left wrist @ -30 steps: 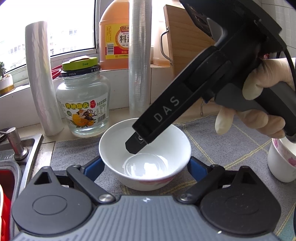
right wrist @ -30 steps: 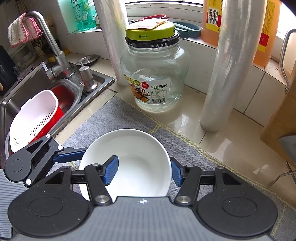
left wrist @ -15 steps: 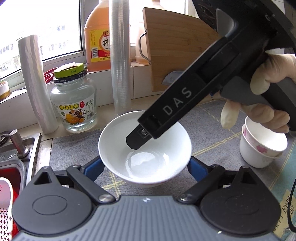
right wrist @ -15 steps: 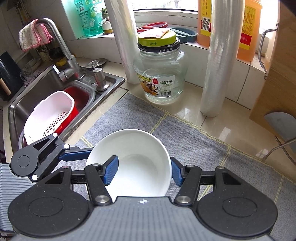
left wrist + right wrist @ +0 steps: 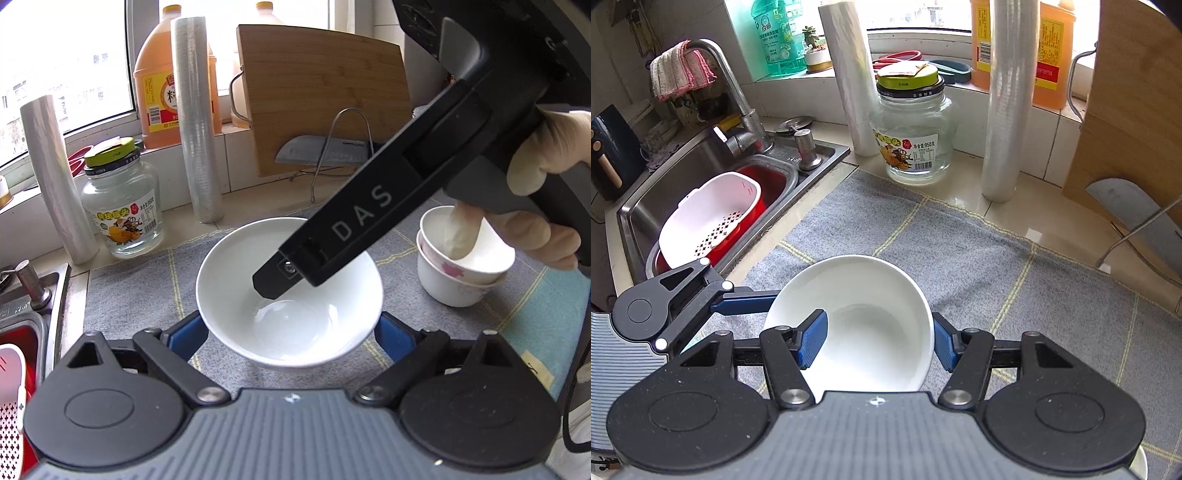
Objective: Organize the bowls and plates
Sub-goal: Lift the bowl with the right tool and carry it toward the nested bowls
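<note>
Where the bowl is held: the white bowl (image 5: 236,280) is found low in the centre of both wrist views, over the grey mat (image 5: 960,251); whether its foot touches the mat cannot be told.
Left gripper (image 5: 290,332): its jaws are set about half apart, and the bowl is taken between them, one blue pad laid against the outer wall at nine o'clock and the other at three o'clock (the contact itself is partly hidden under the rim).
Right gripper (image 5: 877,343): its jaws are drawn in as far as they go and are clamped on the bowl, one pad being placed inside the bowl and the other outside the wall at three o'clock.
Gloved hand (image 5: 535,206): the right gripper's handle is held by it at two o'clock from the bowl in the left wrist view.
Stacked cups (image 5: 458,273): two white cups, nested, are stood on the mat at three o'clock of the bowl, apart from it.
Sink (image 5: 683,173): it is seen at ten o'clock in the right wrist view, with a white colander (image 5: 709,218) laid in a red basin.
Glass jar (image 5: 122,218): it is stood beyond the mat at eleven o'clock, between two upright film rolls (image 5: 195,122).
Cutting board (image 5: 325,99): it is propped upright at one o'clock, against the wall.
Orange bottle (image 5: 162,85): it is set on the sill, behind the film rolls.
</note>
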